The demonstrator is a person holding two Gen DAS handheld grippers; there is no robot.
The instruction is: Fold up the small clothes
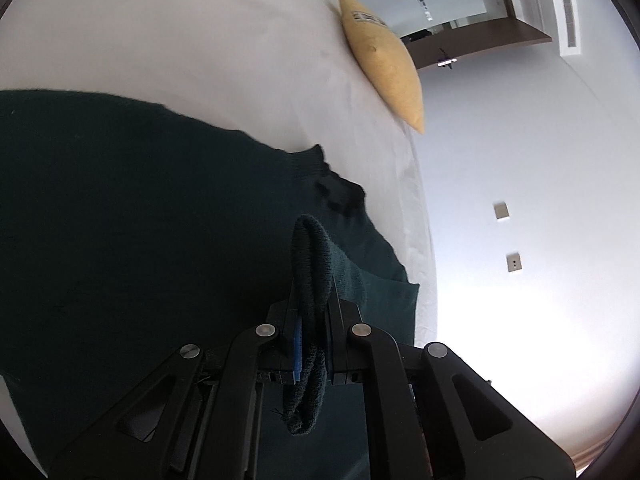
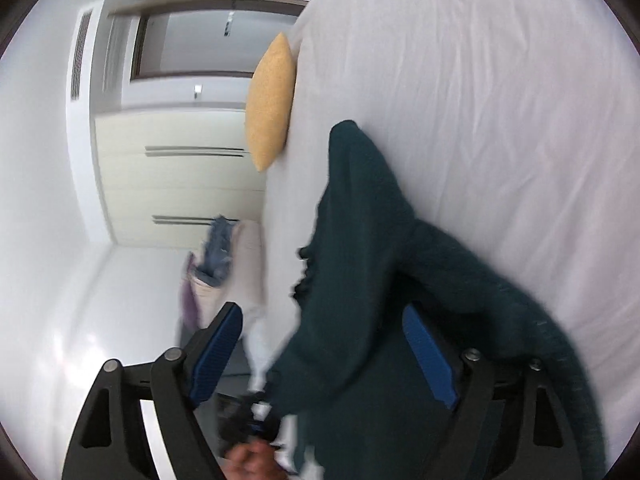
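Our left tongs (image 1: 311, 320) are clamped on the thick edge of the dark green sweater (image 1: 120, 220), which lies on the white bed (image 1: 200, 40). Our right tongs (image 2: 328, 348) stand wide apart, gripping nothing. A yellow pillow (image 2: 270, 104) sits far off on the bed.

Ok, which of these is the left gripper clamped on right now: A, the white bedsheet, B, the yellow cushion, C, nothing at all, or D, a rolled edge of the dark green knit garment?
D: in the left wrist view the left gripper has its fingers shut on a rolled edge of the dark green knit garment.
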